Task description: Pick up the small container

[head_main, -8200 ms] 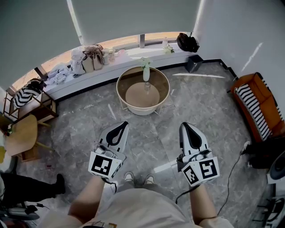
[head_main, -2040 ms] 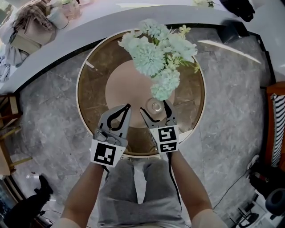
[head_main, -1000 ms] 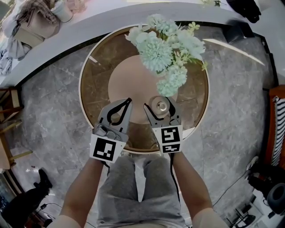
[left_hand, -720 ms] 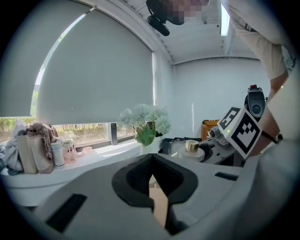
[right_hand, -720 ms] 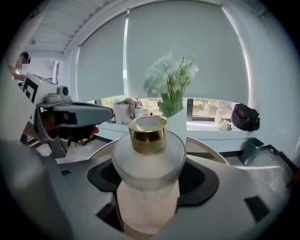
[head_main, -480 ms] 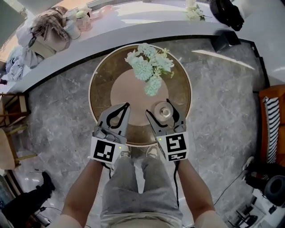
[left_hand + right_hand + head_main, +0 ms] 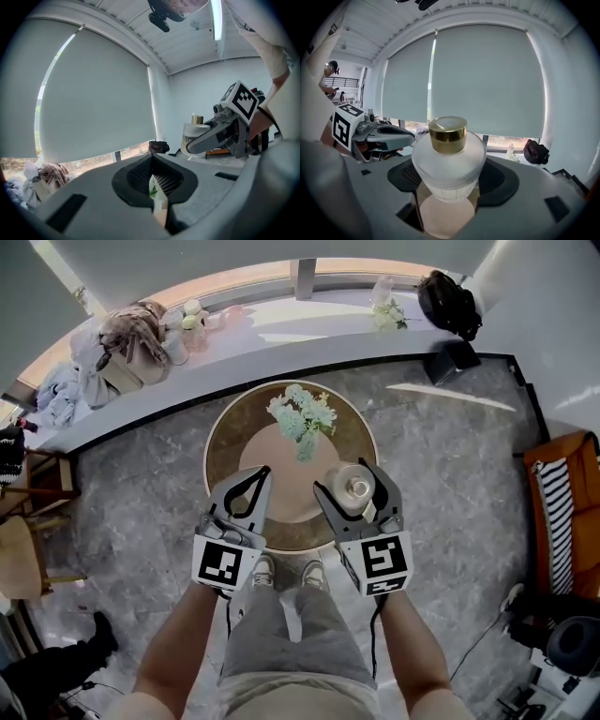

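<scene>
A small frosted-glass container (image 7: 449,164) with a gold cap (image 7: 447,129) sits upright between the jaws of my right gripper (image 7: 354,489), which is shut on it and holds it well above the round table (image 7: 225,442). In the head view the small container (image 7: 354,488) shows as a pale disc between the right fingers. The same container (image 7: 196,132) appears in the left gripper view, at the right. My left gripper (image 7: 253,480) hangs beside it to the left, shut with nothing in it. A bunch of pale green flowers (image 7: 300,415) stands on the table below.
A long curved window sill (image 7: 281,334) with bags and clothes (image 7: 136,338) runs behind the table. A black bag (image 7: 450,301) lies at its right end. An orange striped seat (image 7: 562,512) stands at the right, wooden furniture (image 7: 23,540) at the left. The marble floor (image 7: 450,456) surrounds the table.
Both grippers have risen far above the table, which now looks much smaller. The right gripper closed on the small container and lifted it off the table.
</scene>
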The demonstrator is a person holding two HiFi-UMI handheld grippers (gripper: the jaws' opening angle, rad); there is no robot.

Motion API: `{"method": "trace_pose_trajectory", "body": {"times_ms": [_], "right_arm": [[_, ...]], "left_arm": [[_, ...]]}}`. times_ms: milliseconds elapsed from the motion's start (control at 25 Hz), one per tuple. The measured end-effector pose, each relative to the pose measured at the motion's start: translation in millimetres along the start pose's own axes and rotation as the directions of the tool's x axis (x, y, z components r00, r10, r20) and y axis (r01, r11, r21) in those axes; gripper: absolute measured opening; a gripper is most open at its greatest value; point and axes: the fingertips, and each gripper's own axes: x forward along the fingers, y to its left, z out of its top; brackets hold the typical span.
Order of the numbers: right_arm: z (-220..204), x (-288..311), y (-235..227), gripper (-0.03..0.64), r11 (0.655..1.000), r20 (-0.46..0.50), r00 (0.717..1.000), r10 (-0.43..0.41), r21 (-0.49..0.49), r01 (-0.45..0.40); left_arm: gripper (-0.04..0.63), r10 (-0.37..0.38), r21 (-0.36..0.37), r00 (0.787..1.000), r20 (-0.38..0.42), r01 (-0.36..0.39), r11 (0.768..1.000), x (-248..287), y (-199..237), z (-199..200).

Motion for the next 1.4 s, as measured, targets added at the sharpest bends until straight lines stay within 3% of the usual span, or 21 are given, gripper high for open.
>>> {"method": "trace_pose_trajectory", "body": {"times_ms": [320, 600, 680, 1040, 1400], "right_arm": [[114, -73, 8, 0.339, 1.000, 0.097, 0.995, 0.028, -0.009, -0.027], [185, -130, 16, 0.339, 0.999, 0.159, 0.987, 0.037, -0.027, -0.034], [198, -145, 19, 0.339, 0.998, 0.141, 0.989, 0.036, -0.048, -0.030], [256, -200, 36, 0.339, 0.994, 0.240, 0.969, 0.067, -0.104, -0.043], [286, -234, 64, 0.339, 0.990, 0.297, 0.949, 0.109, -0.116, -0.078]], "left_arm": [[0.008, 0.038, -0.016, 0.997, 0.068, -0.037, 0.999, -33, 0, 112], [0.008, 0.044, -0.025, 0.991, 0.125, -0.041, 0.999, -66, -8, 189], [0.008, 0.046, -0.030, 0.990, 0.135, -0.042, 0.999, -76, -8, 209], [0.008, 0.067, -0.003, 0.981, 0.180, -0.068, 0.998, -118, -7, 280], [0.008, 0.064, 0.019, 0.974, 0.216, -0.070, 0.997, -158, -16, 313]]}}
